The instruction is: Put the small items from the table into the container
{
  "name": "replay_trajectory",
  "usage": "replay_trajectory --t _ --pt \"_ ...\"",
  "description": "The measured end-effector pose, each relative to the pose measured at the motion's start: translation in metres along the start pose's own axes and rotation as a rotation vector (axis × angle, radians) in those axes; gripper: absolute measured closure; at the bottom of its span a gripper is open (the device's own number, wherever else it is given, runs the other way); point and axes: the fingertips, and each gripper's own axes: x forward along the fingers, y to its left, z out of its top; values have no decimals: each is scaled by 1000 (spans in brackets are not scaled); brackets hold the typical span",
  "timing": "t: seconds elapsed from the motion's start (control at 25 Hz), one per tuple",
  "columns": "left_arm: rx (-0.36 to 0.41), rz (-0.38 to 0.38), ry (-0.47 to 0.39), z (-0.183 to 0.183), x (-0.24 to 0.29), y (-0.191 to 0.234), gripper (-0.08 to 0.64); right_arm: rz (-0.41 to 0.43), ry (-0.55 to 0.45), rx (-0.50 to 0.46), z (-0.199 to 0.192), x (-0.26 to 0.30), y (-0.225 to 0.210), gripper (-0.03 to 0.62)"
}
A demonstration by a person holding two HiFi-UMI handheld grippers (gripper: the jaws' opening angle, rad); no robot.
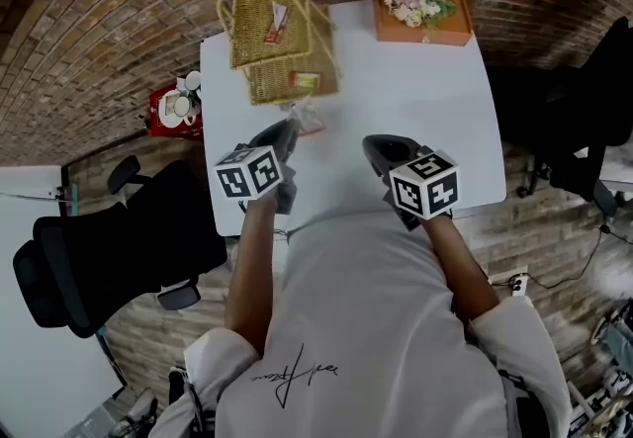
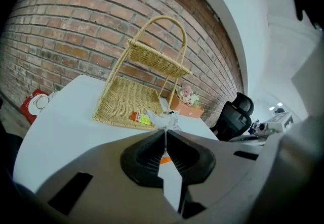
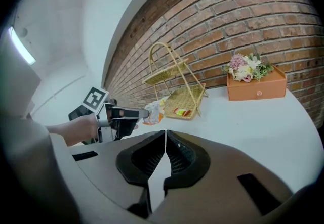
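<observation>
Left gripper (image 2: 165, 136) pinches the thin edge of a crinkly clear plastic packet (image 2: 164, 119), likely light, soft and slippery, beside the two-tier wicker basket (image 2: 121, 101) at the white worktop's (image 2: 61, 132) far-left corner. Right gripper (image 3: 165, 139) is closed and empty.

The two-tier basket (image 1: 280, 36) is coarse, straw-coloured woven wicker. The table (image 1: 415, 120) has a smooth, matt white top. The wall (image 1: 99, 31) is rough red brick. The wrapper (image 2: 164, 118) looks like crinkled, glossy plastic film.
</observation>
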Motion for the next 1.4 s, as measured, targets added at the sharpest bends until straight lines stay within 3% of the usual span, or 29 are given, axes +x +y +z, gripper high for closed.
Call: replay_trajectory --t 0.56,1.12,1.4 --pt "47 11 5 28 11 15 538 -5 48 3 -8 8 2 569" --pt "38 34 16 46 22 35 539 -27 97 28 -17 13 -2 569" --pt "44 3 -43 64 -2 19 539 -35 118 43 -24 17 -6 569"
